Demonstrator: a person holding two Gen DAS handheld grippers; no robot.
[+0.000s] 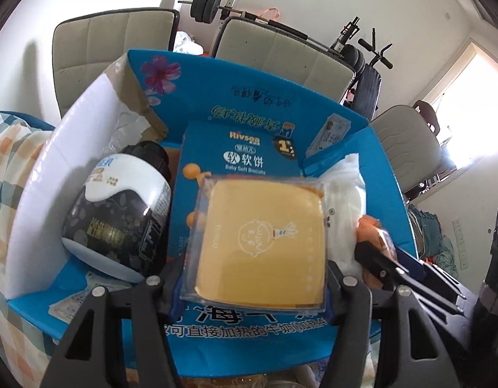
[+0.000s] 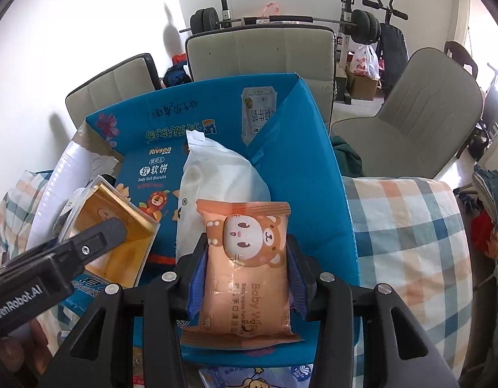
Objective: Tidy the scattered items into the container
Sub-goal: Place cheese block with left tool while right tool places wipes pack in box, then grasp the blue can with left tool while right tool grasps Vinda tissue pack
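Up close in the left wrist view, the left gripper (image 1: 254, 286) pinches a flat clear case with a yellow pad (image 1: 262, 245) inside, its jaws pressed against the two side edges. The case hangs over the open blue cardboard box (image 1: 391, 168), above a blue Rivsea biscuit carton (image 1: 223, 158) lying inside it. To the left in the box lies a dark jar with a white label (image 1: 119, 207), tipped on its side against the white inner flap. To the right of the case sits a white plastic pack (image 1: 346, 194), and past it the right gripper's black finger reaches in with something orange, only partly seen. Grey chairs (image 1: 281, 51) and a barbell rack stand behind.

Over in the right wrist view, the right gripper (image 2: 247, 278) clamps an orange baby wipes pack (image 2: 245, 274) printed with a bear, jaws closed on its long sides. The pack hovers above the box's (image 2: 307, 174) right half, probably just clear of the white pack (image 2: 216, 174) behind it. At left the left gripper (image 2: 97, 242) holds the yellow case (image 2: 119, 226) over the biscuit carton (image 2: 152, 174). A checked cloth (image 2: 407, 226) covers the surface beside the box
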